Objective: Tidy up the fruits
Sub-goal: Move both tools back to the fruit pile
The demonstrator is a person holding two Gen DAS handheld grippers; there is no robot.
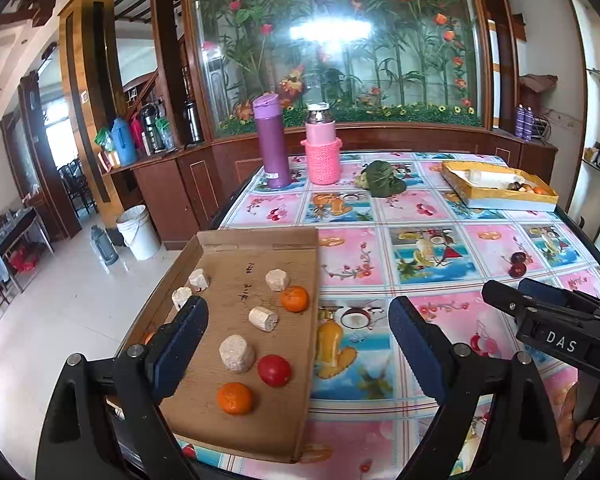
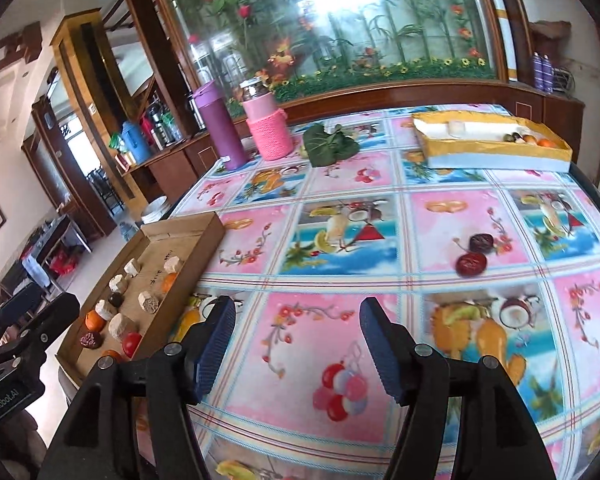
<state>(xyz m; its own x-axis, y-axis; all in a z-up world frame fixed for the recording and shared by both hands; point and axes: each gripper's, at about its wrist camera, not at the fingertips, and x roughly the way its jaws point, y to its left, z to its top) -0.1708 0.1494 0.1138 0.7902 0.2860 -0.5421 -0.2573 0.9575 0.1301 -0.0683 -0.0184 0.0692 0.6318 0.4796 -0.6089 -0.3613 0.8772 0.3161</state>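
Left wrist view. A shallow cardboard tray (image 1: pixel 236 320) lay at the near left corner of the desk (image 1: pixel 440 240), which was covered by a fruit-print cloth. The tray held two oranges (image 1: pixel 235 398) (image 1: pixel 295 298), one red tomato-like fruit (image 1: pixel 275 370) and several pale cork-like cylinders (image 1: pixel 237 353). A yellow box (image 1: pixel 496 188) stood at the far right of the desk with a few small fruits (image 1: pixel 528 189) in its right end. A purple flask (image 1: pixel 271 142), a pink knit-covered bottle (image 1: pixel 322 146) and a green leaf (image 1: pixel 382 178) stood along the far edge. The left hand-held gripper (image 1: pixel 298 322) hovered over the tray's right edge, its jaws spread wide and empty. The right hand-held gripper (image 1: pixel 548 312) entered at the right.

Right wrist view. The same tray (image 2: pixel 148 280) appeared at the left, also showing a dark brown fruit (image 2: pixel 115 299) and a wrinkled red date (image 2: pixel 91 339). Two dark red fruits (image 2: pixel 471 263) (image 2: pixel 481 241) lay on the cloth (image 2: pixel 380 216) at the right, well apart from both containers. The yellow box (image 2: pixel 496 152) stood at the far right. The right hand-held gripper (image 2: pixel 298 338) hung above bare cloth, its jaws parted and holding nothing.
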